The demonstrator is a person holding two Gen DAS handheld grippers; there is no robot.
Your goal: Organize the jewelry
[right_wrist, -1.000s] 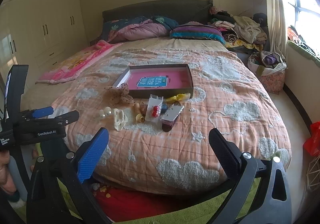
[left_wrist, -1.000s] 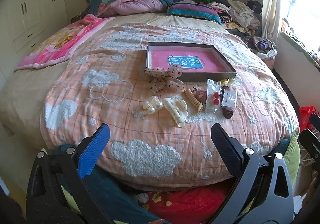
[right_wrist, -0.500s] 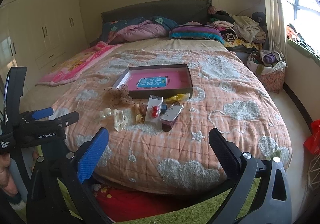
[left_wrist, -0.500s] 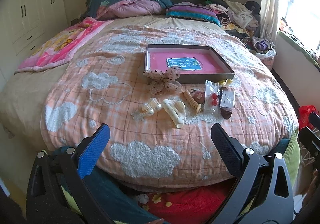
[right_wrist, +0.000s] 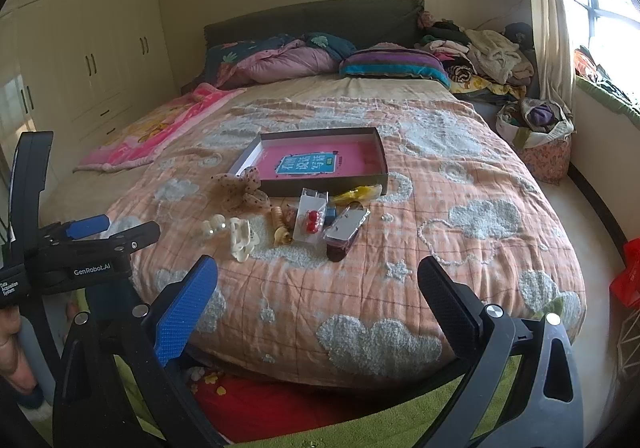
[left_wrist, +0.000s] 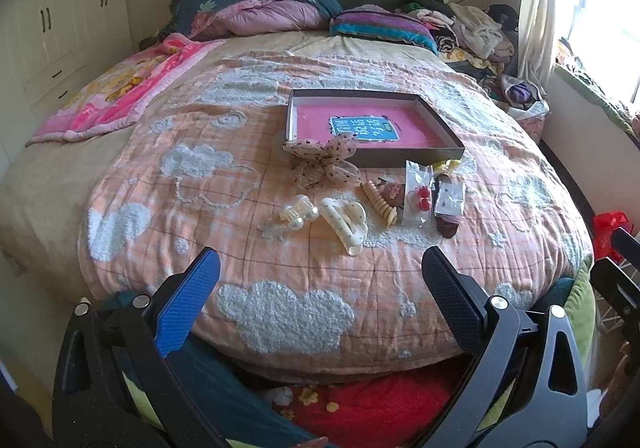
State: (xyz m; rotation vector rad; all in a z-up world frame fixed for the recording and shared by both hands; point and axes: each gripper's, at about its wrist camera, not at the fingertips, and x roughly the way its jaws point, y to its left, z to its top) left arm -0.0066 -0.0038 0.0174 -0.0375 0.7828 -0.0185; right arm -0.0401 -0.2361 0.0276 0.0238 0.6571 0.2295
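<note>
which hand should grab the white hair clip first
Left, probably. Both grippers are open and short of the bed, but the left gripper points almost straight at the white hair clip. For the right gripper the clip sits off to its left, nearer the other tool.

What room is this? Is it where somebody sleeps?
Yes, it looks like a bedroom: a big bed with a cloud-patterned quilt, pillows by the headboard, and tall built-in wardrobes along the wall.
</note>
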